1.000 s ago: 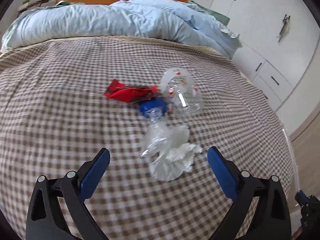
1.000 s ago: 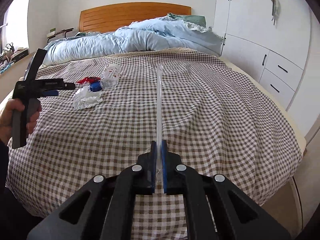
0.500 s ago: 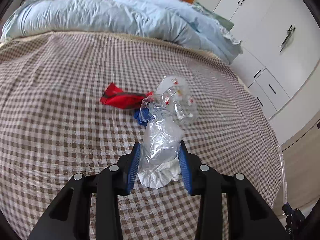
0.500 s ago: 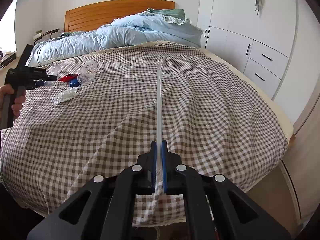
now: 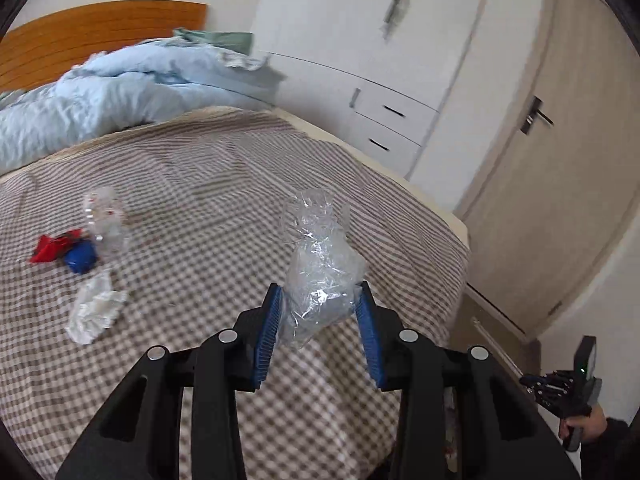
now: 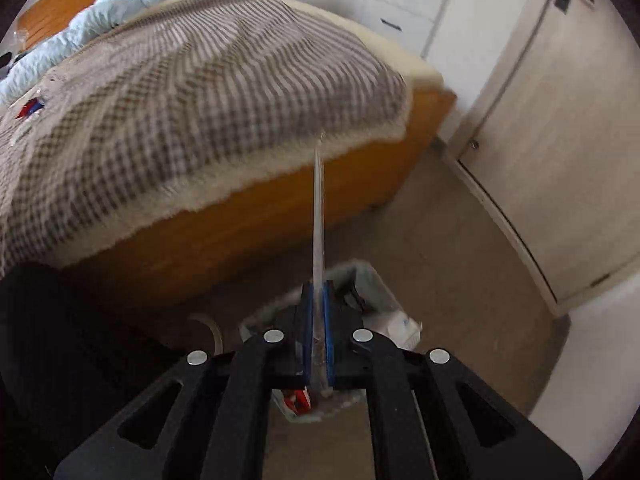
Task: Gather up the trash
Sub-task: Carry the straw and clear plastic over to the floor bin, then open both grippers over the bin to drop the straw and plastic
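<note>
Gripping crumpled clear plastic [image 5: 320,276], the left tongs [image 5: 318,324] were clenched; the right tongs [image 6: 316,320] pinched a clear straw [image 6: 318,208] above the bin [image 6: 376,284]. A tissue [image 5: 94,308], red wrapper [image 5: 50,248], blue wrapper [image 5: 81,260] and clear cup [image 5: 105,220] remained on the bed [image 5: 224,184].

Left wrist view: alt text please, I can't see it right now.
The left gripper holds a crumpled clear plastic bag above a checked bed. A white tissue, clear cup, red wrapper and blue scrap lie on it.

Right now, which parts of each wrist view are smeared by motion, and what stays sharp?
Left wrist view: wardrobe and quilt smeared; left gripper and plastic wrap crisp. Right wrist view: bedspread checks streak into stripes; right gripper and clear straw sharper.
</note>
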Demonstrator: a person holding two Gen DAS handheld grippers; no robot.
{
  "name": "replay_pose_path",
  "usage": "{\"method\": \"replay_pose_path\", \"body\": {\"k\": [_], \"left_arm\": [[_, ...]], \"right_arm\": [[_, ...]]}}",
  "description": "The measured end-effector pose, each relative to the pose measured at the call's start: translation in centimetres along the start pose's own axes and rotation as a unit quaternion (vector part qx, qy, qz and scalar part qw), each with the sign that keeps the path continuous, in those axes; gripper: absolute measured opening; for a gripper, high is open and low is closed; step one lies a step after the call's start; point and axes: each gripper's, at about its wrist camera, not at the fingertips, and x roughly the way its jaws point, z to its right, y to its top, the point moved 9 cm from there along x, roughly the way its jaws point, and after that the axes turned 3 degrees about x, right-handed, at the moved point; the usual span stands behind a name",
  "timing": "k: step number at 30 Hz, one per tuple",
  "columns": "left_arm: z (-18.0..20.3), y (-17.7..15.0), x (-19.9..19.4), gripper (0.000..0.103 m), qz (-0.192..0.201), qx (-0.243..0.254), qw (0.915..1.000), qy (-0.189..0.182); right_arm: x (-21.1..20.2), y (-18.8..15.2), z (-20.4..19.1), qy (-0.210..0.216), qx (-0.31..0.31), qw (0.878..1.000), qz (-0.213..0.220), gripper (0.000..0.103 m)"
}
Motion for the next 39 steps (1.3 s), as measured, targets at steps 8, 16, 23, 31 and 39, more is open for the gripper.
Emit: {"method": "replay_pose_path", "body": {"k": [8, 16, 23, 31, 39], "left_arm": [[10.1, -6.0, 3.6, 0.035, -0.078, 0.071, 0.9909, -0.085], [12.1, -9.2, 6.1, 0.035, -0.123, 0.102, 0.9833, -0.088], [12.4, -10.6, 7.1, 0.036, -0.14, 0.111, 0.9802, -0.086], [14.7, -12.4, 8.4, 0.036, -0.158, 0.14, 0.9737, -0.086], [21.2, -15.2, 12.4, 0.036, -0.198, 0.139, 0.9637, -0.113]], "right_arm": [[6.4, -13.2, 3.0, 0.004, 0.05, 0.98, -0.19, 0.005], [10.7, -16.9, 5.2, -0.019, 0.094, 0.964, -0.25, 0.005], [11.2, -14.1, 7.5, -0.043, 0.104, 0.969, -0.219, 0.006], [14.3, -9.2, 8.5, -0.034, 0.131, 0.976, -0.172, 0.006], [15.6, -7.6, 8.1, 0.018, 0.15, 0.977, -0.151, 0.007]]}}
